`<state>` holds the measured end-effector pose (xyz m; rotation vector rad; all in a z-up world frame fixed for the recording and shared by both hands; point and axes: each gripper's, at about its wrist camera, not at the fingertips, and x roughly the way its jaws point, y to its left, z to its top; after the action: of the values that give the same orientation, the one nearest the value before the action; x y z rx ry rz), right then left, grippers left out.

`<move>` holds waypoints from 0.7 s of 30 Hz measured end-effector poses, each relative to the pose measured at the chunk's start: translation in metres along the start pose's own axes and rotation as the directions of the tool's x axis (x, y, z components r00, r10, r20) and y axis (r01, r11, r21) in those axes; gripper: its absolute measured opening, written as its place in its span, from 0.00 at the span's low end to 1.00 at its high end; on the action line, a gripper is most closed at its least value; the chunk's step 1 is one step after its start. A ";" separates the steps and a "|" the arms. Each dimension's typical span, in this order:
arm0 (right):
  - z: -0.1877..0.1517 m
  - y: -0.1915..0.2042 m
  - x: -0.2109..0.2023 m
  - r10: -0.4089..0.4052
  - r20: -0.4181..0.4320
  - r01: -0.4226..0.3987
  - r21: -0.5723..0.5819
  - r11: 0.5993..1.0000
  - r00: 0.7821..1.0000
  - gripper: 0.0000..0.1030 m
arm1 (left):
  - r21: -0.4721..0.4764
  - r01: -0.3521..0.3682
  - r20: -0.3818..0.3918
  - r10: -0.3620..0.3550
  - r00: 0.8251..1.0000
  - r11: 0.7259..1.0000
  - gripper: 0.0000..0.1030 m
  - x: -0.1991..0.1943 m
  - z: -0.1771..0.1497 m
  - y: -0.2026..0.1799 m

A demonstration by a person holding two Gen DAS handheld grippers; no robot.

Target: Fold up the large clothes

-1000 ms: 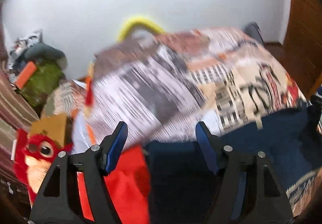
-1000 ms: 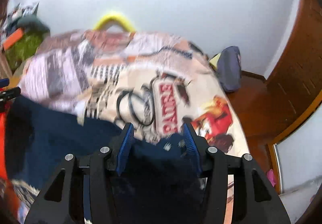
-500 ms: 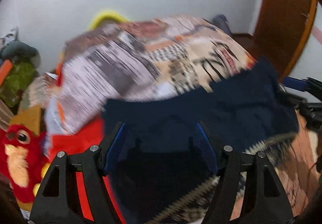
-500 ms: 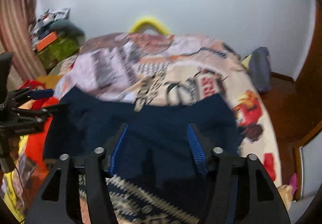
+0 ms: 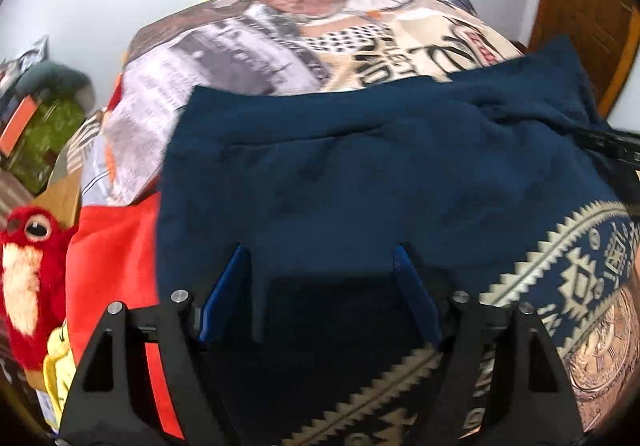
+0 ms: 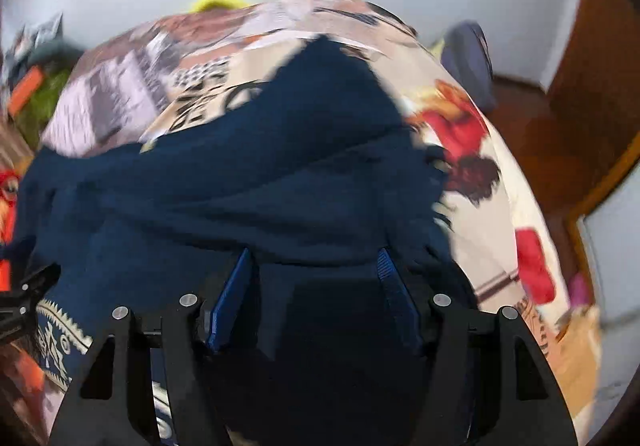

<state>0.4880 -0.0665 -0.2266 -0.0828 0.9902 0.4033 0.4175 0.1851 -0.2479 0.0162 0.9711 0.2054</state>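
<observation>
Count: one navy garment, two grippers, one red plush toy, one red cloth, one printed bedcover.

The navy garment lay spread across the near part of the bedcover, its plain side up. A patterned cream-and-navy face showed at 4 o'clock in the left wrist view and at 8 o'clock in the right wrist view.

Left gripper: blue fingers stood wide apart, navy fabric draped between and under them; whether any fabric was pinched could not be told.

Right gripper: fingers likewise spread wide, dark fabric filling the gap; hold not determinable.

The red cloth sat at 8 o'clock of the left wrist view, touching the garment's left edge. The plush toy sat just beside the cloth, further left.

No containers discernible; clutter at 9 o'clock was too blurred to identify.
</observation>
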 end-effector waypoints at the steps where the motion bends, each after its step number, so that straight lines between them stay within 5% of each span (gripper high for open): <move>1: -0.002 -0.008 -0.002 0.008 0.008 -0.008 0.014 1.000 1.000 0.60 | -0.020 -0.007 0.007 0.007 1.000 1.000 0.73 -0.001 -0.003 0.007; 4: -0.012 -0.020 -0.012 -0.002 0.020 0.002 -0.007 1.000 1.000 0.59 | -0.050 -0.045 0.012 0.046 0.999 0.998 0.73 -0.003 -0.011 0.024; 8: -0.026 -0.022 -0.021 -0.162 0.029 0.164 -0.076 0.984 0.986 0.60 | -0.096 -0.073 -0.002 0.073 0.997 0.993 0.74 -0.009 -0.027 0.048; 15: -0.058 -0.059 -0.054 -0.105 -0.005 0.105 0.012 0.994 0.994 0.64 | -0.288 -0.043 -0.042 0.032 0.999 0.957 0.76 -0.026 -0.064 0.102; 21: -0.073 -0.062 -0.083 -0.123 -0.005 0.123 0.007 0.992 0.992 0.64 | -0.355 -0.132 -0.081 0.110 0.991 0.926 0.76 -0.048 -0.091 0.126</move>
<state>0.4123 -0.1658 -0.2055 -0.1380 0.9854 0.2867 0.2961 0.2929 -0.2468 -0.2688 0.9806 0.4987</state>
